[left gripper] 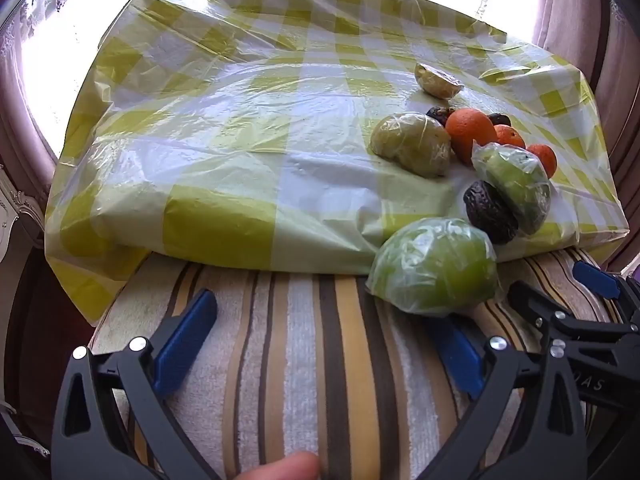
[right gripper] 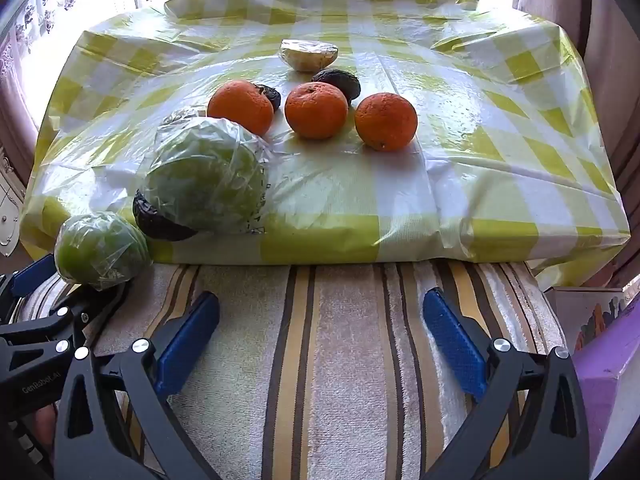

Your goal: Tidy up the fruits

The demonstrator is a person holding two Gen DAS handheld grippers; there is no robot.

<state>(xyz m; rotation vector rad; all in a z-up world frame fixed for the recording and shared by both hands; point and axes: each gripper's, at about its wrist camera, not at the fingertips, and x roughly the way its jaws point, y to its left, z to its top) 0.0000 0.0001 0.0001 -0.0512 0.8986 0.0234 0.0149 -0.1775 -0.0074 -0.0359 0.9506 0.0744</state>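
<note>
Fruits lie on a yellow-checked plastic cloth. Three oranges sit in a row, also seen in the left wrist view. Several green fruits in clear plastic wrap lie near them: one at the cloth's front edge, one further in, and yellowish ones. Dark wrinkled fruits lie between them. My left gripper is open and empty over the striped towel. My right gripper is open and empty, right of the front green fruit.
A striped towel covers the seat in front of the cloth. A purple box stands at the right. Curtains and a bright window are behind the cloth. A wrapped half fruit lies farthest back.
</note>
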